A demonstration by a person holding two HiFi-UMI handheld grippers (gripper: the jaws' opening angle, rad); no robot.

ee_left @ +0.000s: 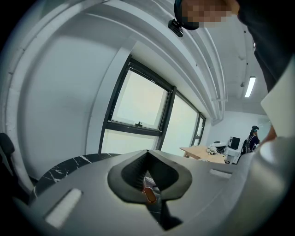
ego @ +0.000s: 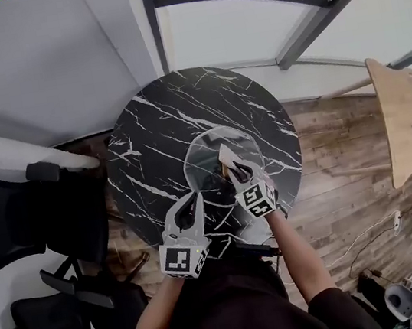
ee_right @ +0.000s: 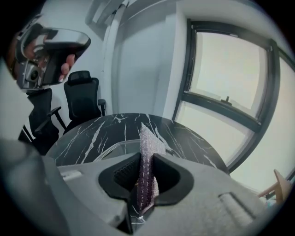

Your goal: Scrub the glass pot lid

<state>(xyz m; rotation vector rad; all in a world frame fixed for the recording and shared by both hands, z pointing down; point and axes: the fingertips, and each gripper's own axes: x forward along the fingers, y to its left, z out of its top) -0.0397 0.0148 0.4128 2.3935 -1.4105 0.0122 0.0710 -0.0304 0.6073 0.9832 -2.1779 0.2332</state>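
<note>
Head view showed the glass pot lid (ego: 211, 147) near the front of the round table (ego: 149, 122), with the left claw (ego: 190, 203) closed, seemingly pinching its near rim, and the right claw (ego: 236, 169) clamped on a scrub pad (ego: 228, 154) over the glass. Scrubbing looked in hand; next, the pad needed pressing and sweeping, with free table beyond but little toward the near edge.

Hand-held gripper (ee_left: 147, 159), jaws tight on a small orange piece (ee_left: 150, 195), marble tabletop (ee_left: 69, 167) and windows (ee_left: 138, 108) beyond.
</note>
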